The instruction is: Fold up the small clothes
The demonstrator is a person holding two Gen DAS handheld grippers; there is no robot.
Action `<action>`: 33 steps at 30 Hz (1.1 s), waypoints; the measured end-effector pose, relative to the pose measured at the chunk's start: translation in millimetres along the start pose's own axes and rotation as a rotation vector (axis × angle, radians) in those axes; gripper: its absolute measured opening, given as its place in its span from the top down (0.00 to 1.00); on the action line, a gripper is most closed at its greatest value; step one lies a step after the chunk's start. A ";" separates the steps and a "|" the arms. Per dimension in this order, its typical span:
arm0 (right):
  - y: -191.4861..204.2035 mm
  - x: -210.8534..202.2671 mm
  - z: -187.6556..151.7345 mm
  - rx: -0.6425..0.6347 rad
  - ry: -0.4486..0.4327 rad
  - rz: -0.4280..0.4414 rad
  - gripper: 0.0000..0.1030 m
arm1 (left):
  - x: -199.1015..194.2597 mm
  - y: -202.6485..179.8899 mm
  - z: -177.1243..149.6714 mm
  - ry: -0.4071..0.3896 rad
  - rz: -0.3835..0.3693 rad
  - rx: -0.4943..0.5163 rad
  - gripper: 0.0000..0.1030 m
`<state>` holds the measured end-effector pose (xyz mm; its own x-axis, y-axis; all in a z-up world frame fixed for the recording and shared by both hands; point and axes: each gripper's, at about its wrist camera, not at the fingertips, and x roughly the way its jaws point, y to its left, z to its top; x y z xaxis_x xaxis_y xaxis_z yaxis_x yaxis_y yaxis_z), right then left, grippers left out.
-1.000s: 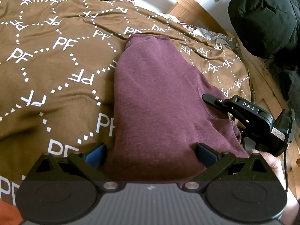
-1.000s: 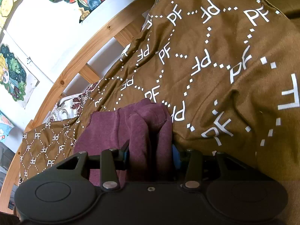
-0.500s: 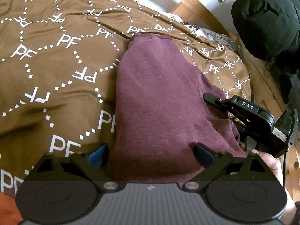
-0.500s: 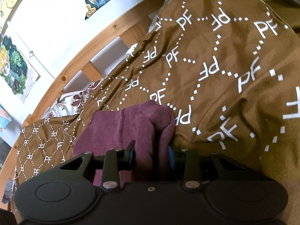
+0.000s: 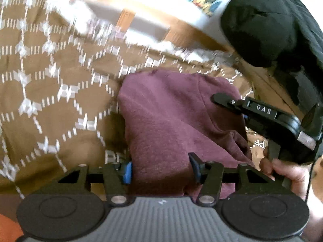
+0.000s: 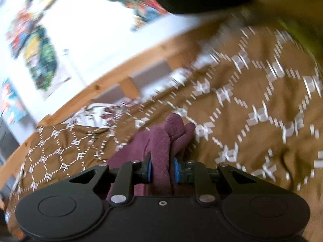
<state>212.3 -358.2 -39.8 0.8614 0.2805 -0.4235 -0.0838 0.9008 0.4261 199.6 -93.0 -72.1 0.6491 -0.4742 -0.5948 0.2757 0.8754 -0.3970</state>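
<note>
A maroon shirt [image 5: 167,117] lies partly folded on a brown bedspread [image 5: 50,100] with a white PF pattern. My left gripper [image 5: 160,169] has closed onto the near edge of the shirt, its blue pads pressing a thick bunch of cloth. My right gripper [image 6: 162,170] is shut on a bunched fold of the same shirt [image 6: 161,147], which sticks up past the pads. The right gripper also shows in the left wrist view [image 5: 262,117], at the shirt's right edge. Both views are motion-blurred.
A wooden bed rail [image 6: 121,72] runs along the far side, with a white wall and colourful posters [image 6: 42,60] behind. A black garment [image 5: 272,24] hangs at the upper right. A patterned pillow edge [image 6: 105,113] lies by the rail.
My left gripper has closed from wide open onto the shirt's near edge. Both grippers have lifted and tilted upward with the cloth; the far end of the shirt has drawn closer.
</note>
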 end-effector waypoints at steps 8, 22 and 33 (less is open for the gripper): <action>44.5 14.1 29.4 -0.116 -0.136 0.145 0.80 | -19.8 -0.3 23.7 -0.198 0.184 0.130 0.43; 37.9 108.7 7.2 -0.052 0.034 0.107 0.77 | 17.8 60.9 36.7 -0.084 0.307 -0.137 0.32; 22.3 96.8 -3.7 -0.024 0.041 0.000 0.49 | 13.4 79.8 30.2 -0.028 0.308 -0.251 0.06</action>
<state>291.9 -309.8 -74.2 0.8404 0.2934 -0.4558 -0.0962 0.9082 0.4072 251.7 -26.7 -90.6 0.6948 -0.1868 -0.6946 -0.1145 0.9247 -0.3632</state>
